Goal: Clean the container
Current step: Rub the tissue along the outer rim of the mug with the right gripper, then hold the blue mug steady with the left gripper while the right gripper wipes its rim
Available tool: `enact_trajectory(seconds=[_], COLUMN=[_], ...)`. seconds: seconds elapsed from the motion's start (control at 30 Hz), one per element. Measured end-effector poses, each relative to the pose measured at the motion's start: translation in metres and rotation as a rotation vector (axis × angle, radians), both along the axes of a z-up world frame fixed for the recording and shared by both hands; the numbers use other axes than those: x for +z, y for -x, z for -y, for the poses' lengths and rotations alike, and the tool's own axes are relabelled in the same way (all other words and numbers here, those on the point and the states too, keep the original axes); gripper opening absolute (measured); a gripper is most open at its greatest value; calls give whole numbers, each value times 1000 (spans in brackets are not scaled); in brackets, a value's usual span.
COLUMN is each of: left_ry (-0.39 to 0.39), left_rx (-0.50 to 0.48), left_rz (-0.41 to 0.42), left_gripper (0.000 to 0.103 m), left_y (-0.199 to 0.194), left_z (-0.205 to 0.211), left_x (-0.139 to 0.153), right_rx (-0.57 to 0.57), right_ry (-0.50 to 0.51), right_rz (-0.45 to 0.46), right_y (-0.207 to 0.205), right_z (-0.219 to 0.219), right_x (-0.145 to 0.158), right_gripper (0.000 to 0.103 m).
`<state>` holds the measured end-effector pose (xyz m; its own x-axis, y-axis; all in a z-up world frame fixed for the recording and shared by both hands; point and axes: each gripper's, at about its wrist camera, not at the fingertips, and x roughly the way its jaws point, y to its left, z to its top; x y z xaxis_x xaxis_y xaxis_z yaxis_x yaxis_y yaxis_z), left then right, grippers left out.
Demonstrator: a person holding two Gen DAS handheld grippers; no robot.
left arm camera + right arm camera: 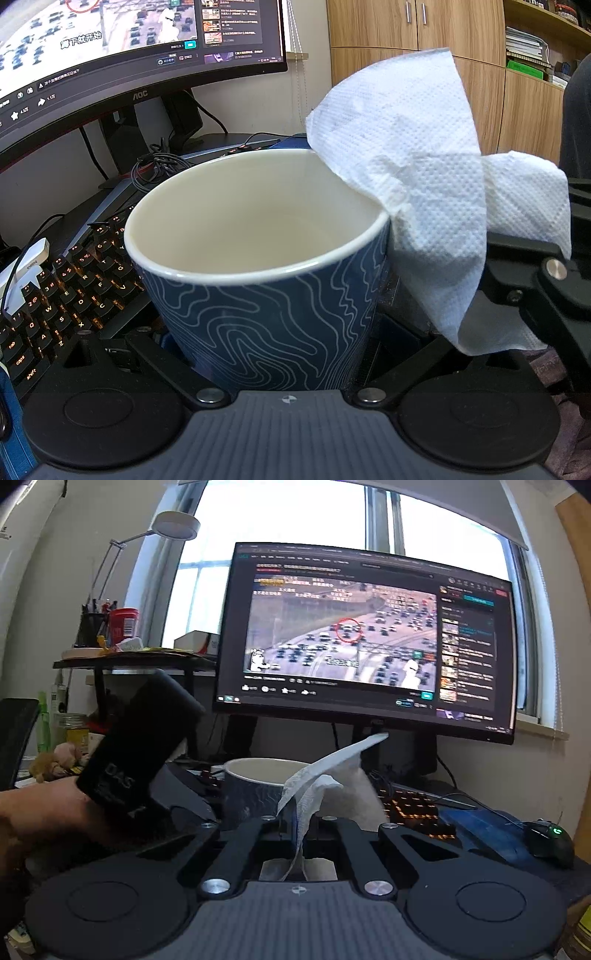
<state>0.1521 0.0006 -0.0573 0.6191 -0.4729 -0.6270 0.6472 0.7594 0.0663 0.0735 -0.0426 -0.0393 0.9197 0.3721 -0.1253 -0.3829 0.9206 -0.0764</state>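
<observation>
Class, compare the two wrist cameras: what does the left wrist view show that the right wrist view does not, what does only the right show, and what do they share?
Only the left wrist view shows the cup's cream inside, its blue wavy-line pattern and the wooden cabinets.

Only the right wrist view shows the window, desk lamp, red tub, mouse and a hand on the left gripper.

Both show the cup, the paper towel pinched by the right gripper, the monitor and the backlit keyboard.
</observation>
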Motion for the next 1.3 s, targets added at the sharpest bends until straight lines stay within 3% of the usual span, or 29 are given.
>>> enact_trajectory(seconds=[1.3], left_ry=[-2], left_rx=[-2], left_rz=[-2], left_gripper=[103], left_y=[0], left_z=[1], left_x=[1], right_rx=[-23], right_ry=[-7], right_rz=[-15], right_y=[-9], right_z=[-4], right_x=[-3], right_gripper=[4])
